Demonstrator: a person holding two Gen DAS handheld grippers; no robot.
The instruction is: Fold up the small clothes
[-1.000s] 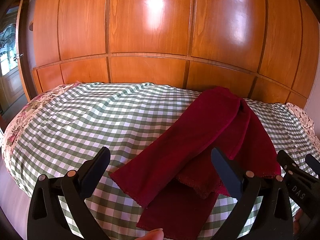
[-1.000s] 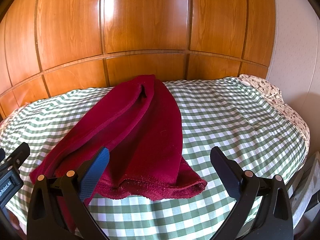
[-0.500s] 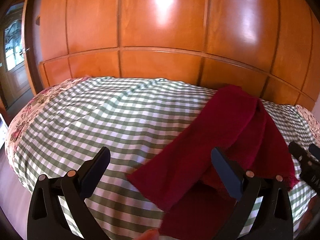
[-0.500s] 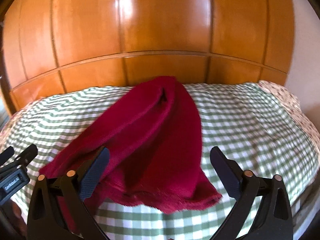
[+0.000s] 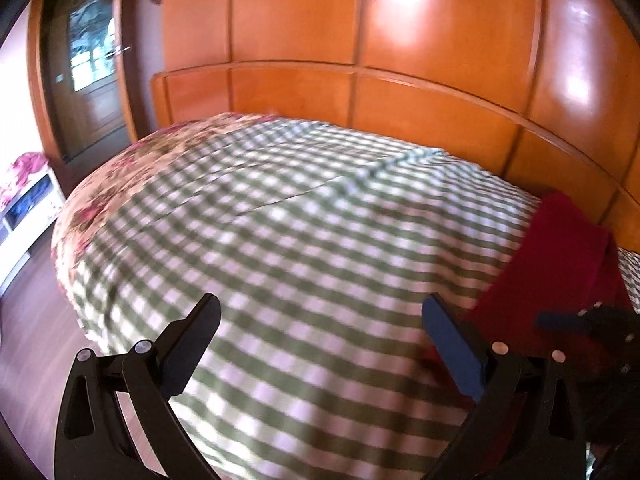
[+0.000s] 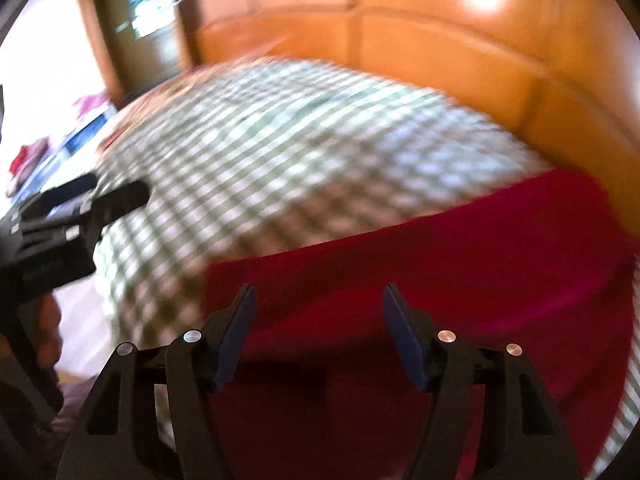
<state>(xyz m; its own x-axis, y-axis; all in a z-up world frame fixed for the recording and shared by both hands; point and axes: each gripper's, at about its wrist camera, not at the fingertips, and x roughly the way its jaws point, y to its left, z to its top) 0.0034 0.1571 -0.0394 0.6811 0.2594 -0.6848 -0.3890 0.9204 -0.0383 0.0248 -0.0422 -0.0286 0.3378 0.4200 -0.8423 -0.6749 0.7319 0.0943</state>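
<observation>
Dark red garment [image 6: 420, 264]: lies on the bed [image 5: 304, 216], on its green-and-white checked cover; in the left wrist view it sits at 3 to 4 o'clock, in the right wrist view it fills 4 to 7 o'clock.

Right gripper [image 6: 318, 332]: jaws closing, part-way in, poised over the near edge of the garment; the cloth shows between the fingers but the pads do not press it.

Left gripper [image 5: 320, 340]: released, jaws wide, over bare checked cover, garment just beside its right finger.

Wooden headboard [image 5: 360, 96]: 12 o'clock, behind the bed.

Door [image 5: 84, 64]: 10 o'clock. Both views blurred.
</observation>
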